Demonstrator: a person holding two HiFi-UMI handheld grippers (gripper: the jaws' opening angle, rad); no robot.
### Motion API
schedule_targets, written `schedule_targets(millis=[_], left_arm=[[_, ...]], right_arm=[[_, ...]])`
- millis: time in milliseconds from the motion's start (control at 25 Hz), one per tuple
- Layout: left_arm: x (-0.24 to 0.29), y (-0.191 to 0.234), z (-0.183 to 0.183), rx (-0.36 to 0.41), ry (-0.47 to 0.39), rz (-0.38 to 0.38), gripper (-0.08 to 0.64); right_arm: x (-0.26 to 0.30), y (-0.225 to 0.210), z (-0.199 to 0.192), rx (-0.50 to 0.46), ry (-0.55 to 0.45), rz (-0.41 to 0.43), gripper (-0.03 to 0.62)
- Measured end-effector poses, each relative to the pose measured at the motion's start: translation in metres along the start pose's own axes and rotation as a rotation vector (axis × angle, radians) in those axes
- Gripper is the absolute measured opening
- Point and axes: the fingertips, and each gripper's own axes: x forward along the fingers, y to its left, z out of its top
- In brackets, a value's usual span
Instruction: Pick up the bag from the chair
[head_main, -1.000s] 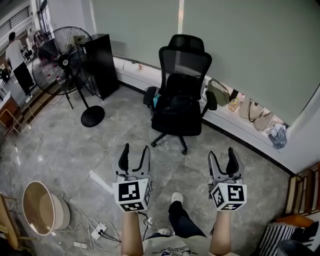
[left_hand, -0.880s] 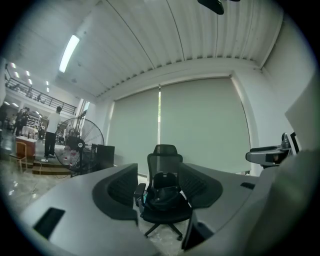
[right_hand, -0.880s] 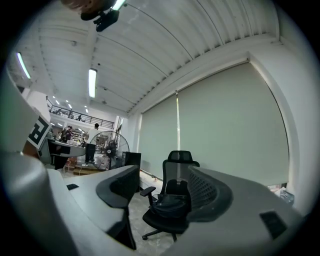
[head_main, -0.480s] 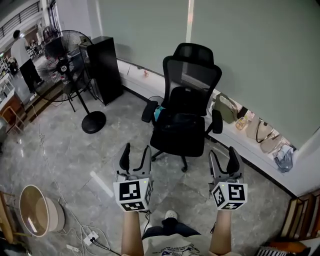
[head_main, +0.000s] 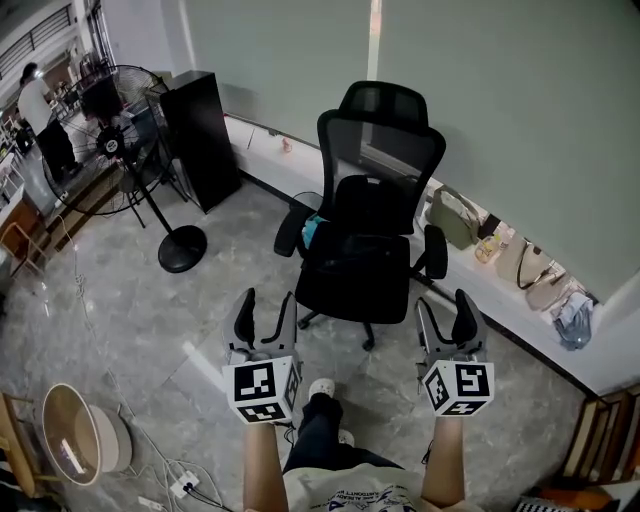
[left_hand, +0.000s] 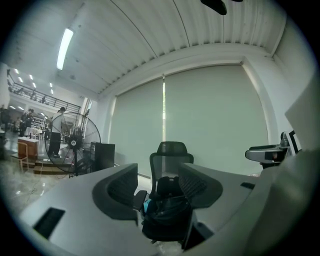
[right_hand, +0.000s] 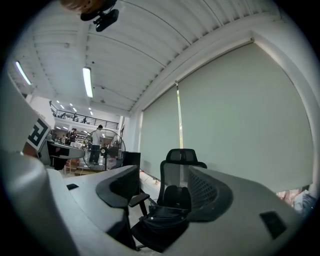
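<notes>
A black office chair (head_main: 368, 215) stands by the window ledge, straight ahead of me. A black bag (right_hand: 162, 216) lies slumped on its seat; it also shows as the bag (left_hand: 167, 212) in the left gripper view. In the head view I can hardly tell it from the dark seat. My left gripper (head_main: 267, 306) and right gripper (head_main: 443, 308) are held side by side just short of the chair, above the floor. Both are open with nothing between their jaws. The left gripper (left_hand: 160, 192) and right gripper (right_hand: 164, 196) each frame the chair seat between their jaws.
A standing fan (head_main: 128, 128) and a black cabinet (head_main: 200, 135) stand at the left. Several handbags (head_main: 455, 215) sit on the window ledge at the right. A basin (head_main: 70, 440) and floor cables (head_main: 175, 485) lie at lower left. A person (head_main: 45, 120) stands far left.
The person holding the grippers has stepped closer to the chair, one foot now forward between the grippers. Both grippers stay open and level.
</notes>
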Motion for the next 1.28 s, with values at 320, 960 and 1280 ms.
schedule_targets(millis=[320,960,1280], left_arm=[[0.101,0.016,-0.006,-0.005,0.013,-0.023,0.250],[0.365,0.063,-0.003,0.008,0.059,-0.139,0.252],[0.466,0.087,-0.026,0.000,0.127,-0.184,0.252]], right_arm=[[0.094,-0.022,-0.014,0.003,0.016,-0.011,0.311],[0.337,-0.069,-0.038,0.019,0.063,-0.080,0.319],[0.427,-0.083,-0.075,0.035,0.143,-0.096,0.321]])
